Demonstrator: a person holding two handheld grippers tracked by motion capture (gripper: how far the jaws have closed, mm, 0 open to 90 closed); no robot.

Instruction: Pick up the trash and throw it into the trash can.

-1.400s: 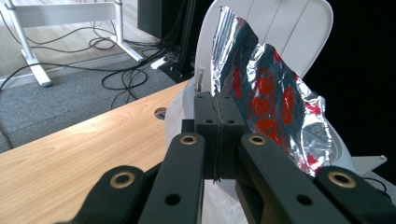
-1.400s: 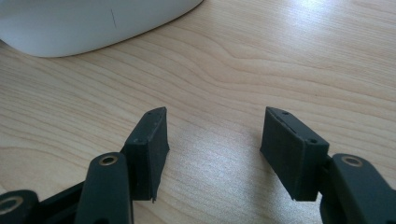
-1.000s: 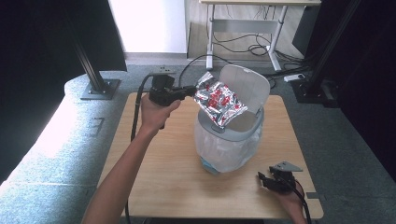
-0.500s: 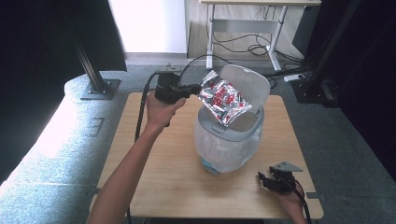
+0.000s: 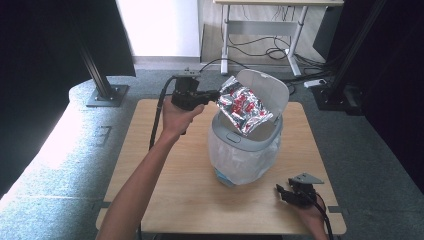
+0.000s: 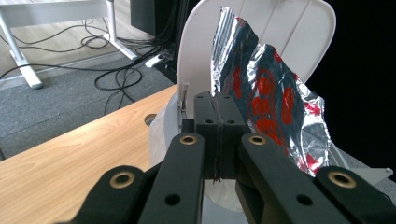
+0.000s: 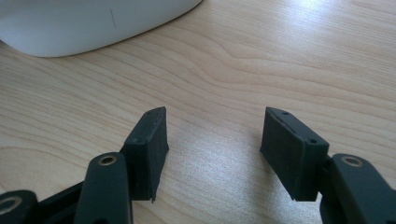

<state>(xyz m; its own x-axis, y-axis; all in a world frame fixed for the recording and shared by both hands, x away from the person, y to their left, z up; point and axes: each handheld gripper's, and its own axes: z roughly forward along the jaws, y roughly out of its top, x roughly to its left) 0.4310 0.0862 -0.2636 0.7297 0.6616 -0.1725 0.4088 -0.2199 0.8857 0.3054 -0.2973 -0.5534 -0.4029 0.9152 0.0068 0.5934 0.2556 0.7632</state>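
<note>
A crumpled silver foil wrapper with red print (image 5: 243, 105) hangs above the open mouth of a bin (image 5: 245, 142) that has a grey rim, a white bag liner and a raised white lid (image 5: 270, 90). My left gripper (image 5: 216, 95) is shut on the wrapper's left edge. In the left gripper view the closed jaws (image 6: 217, 100) pinch the wrapper (image 6: 273, 102) in front of the lid (image 6: 299, 32). My right gripper (image 5: 281, 192) rests low at the table's front right corner, open, with nothing between its jaws (image 7: 212, 135).
The bin stands in the middle of a wooden table (image 5: 165, 185). Its white base (image 7: 70, 23) lies just beyond the right gripper. A desk frame and cables (image 5: 260, 45) sit on the grey floor behind. Dark stands flank the table.
The left gripper has shifted slightly to the right with the wrapper, closer over the bin's mouth. The right gripper has stayed put.
</note>
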